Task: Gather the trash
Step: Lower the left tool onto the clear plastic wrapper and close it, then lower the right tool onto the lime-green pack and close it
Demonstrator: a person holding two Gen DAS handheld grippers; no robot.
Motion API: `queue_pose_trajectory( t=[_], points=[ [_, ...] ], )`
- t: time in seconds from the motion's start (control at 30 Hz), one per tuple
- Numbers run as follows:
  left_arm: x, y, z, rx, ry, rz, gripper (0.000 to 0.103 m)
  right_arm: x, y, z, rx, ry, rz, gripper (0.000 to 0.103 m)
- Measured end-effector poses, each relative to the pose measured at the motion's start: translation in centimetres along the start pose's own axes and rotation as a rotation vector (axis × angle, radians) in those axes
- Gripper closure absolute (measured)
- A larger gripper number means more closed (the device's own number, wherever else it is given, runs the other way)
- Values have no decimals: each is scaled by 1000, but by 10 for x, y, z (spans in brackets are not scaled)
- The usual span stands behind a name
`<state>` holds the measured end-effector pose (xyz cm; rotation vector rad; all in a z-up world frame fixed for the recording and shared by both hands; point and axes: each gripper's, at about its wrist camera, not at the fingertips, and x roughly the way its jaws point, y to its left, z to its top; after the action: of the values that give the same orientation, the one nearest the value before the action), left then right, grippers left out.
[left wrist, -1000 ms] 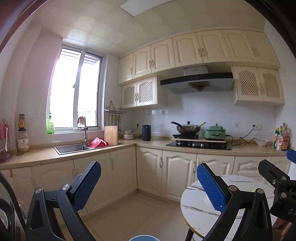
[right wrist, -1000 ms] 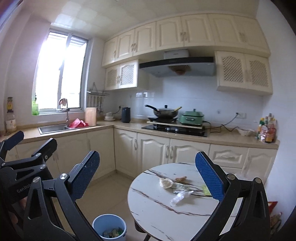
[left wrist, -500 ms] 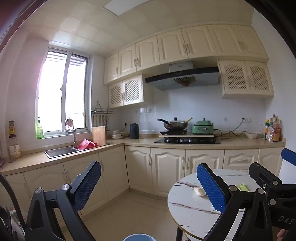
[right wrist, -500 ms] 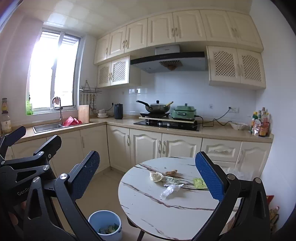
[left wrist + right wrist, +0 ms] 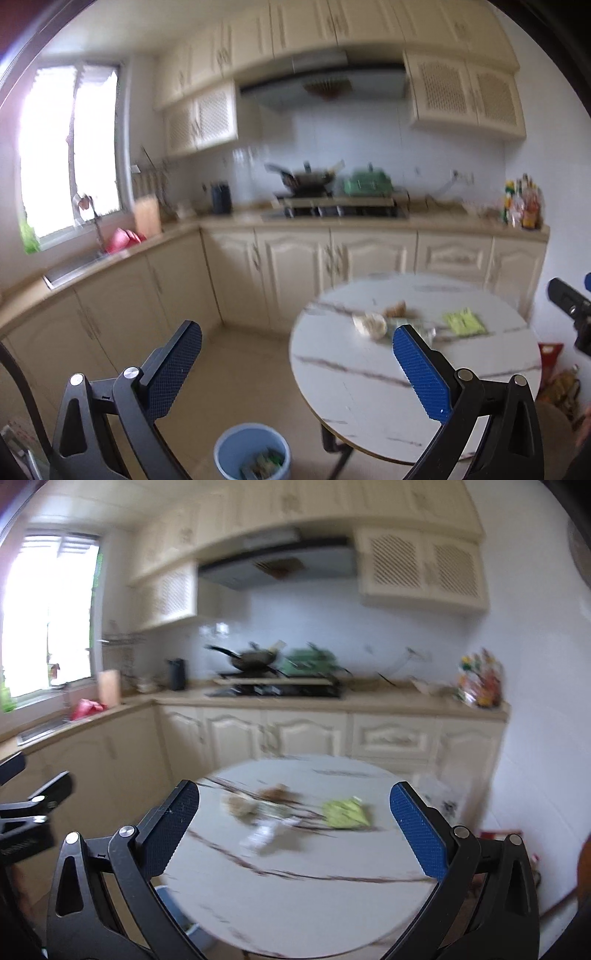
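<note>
A round white marble table [image 5: 369, 376] [image 5: 295, 886] carries trash: a green wrapper [image 5: 463, 322] [image 5: 345, 812], a pale crumpled lump [image 5: 369, 325] [image 5: 238, 805], a brown scrap [image 5: 279, 793] and a clear plastic piece [image 5: 262, 834]. A blue bin [image 5: 251, 452] with some trash in it stands on the floor left of the table. My left gripper [image 5: 295, 363] is open and empty, above the floor and table edge. My right gripper [image 5: 293, 825] is open and empty, in front of the trash. Both views are blurred.
Cream kitchen cabinets [image 5: 295, 269] and a counter run along the back and left. A stove with a wok [image 5: 306, 179] and a green pot [image 5: 367, 182] stands behind. Bottles [image 5: 522, 206] stand at the counter's right end. A sink [image 5: 70, 266] is under the window.
Both grippers have tilted down and moved toward the table. The table and the trash now fill more of each view, and the bin shows fully in the left view.
</note>
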<state>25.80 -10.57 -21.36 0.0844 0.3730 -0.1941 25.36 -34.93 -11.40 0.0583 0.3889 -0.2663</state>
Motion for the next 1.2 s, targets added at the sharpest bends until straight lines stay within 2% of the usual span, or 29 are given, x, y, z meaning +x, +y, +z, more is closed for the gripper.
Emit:
queue_pose_trajectory(
  t=[0.1,0.23,0.37,0.47,0.6,0.67,0.77,0.83,0.87,0.9,0.93,1.0,1.03,1.1,1.2],
  points=[
    [36,-3,10,-10,90,-33,1,33,-31,-11,44,78,-64,0],
    [96,-21,24,20,214,-108,1,78,-58,-30,73,196,-106,0],
    [148,-49,35,53,325,-222,1,124,-78,-51,87,317,-125,0],
    [182,-71,43,94,396,-261,1,148,-87,-65,85,375,-130,0],
    [217,-93,52,137,452,-297,1,174,-97,-73,67,434,-137,0],
    [238,-103,57,154,497,-298,1,190,-101,-72,52,459,-143,0],
    [260,-111,65,175,555,-324,2,209,-107,-70,41,483,-137,0],
    [269,-109,66,173,562,-334,3,220,-109,-68,32,492,-134,0],
    [273,-107,67,172,566,-333,9,228,-110,-67,26,503,-124,0],
    [278,-107,69,170,571,-339,24,234,-110,-67,25,509,-115,0],
    [281,-106,71,171,568,-337,23,240,-110,-66,26,517,-109,0],
    [282,-100,74,178,541,-345,42,253,-110,-64,26,525,-86,0],
    [282,-96,74,182,530,-352,48,262,-109,-62,29,538,-71,0],
    [280,-88,75,170,516,-356,82,277,-105,-58,13,557,-58,0],
    [277,-77,76,151,515,-343,84,304,-98,-57,-15,591,-36,0]
  ],
)
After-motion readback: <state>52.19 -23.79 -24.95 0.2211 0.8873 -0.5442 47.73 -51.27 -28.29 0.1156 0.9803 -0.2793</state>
